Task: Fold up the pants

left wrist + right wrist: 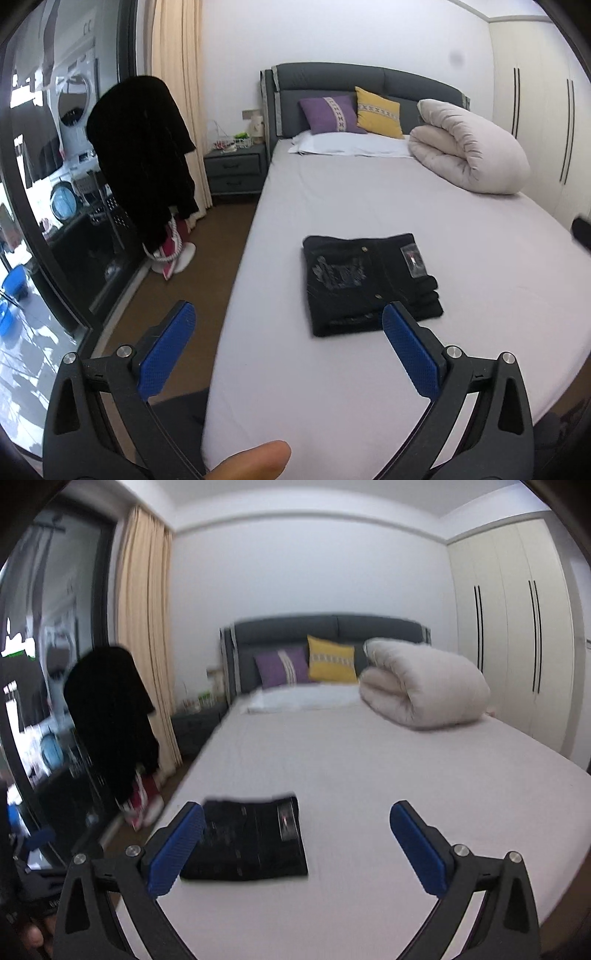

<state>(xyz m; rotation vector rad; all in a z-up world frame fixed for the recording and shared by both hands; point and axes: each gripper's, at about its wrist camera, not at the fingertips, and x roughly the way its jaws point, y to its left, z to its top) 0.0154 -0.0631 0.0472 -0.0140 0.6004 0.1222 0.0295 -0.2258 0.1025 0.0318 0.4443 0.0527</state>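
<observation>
The black pants (369, 280) lie folded into a compact rectangle on the light bed sheet (406, 206), with a label on top. My left gripper (288, 314) is open and empty, held above the bed's near left edge, just short of the pants. In the right wrist view the folded pants (247, 842) lie low and left, partly behind the left blue pad (177, 853). My right gripper (295, 812) is open and empty above the sheet (369, 760), to the right of the pants. A dark part of the right gripper (581, 232) shows at the left view's right edge.
A rolled white duvet (469, 147), purple pillow (328, 114) and yellow pillow (378, 112) lie at the headboard. A dark garment (144, 155) hangs by the curtain left of the bed. A grey nightstand (234, 171) stands beside the bed, wardrobes (517, 635) to the right.
</observation>
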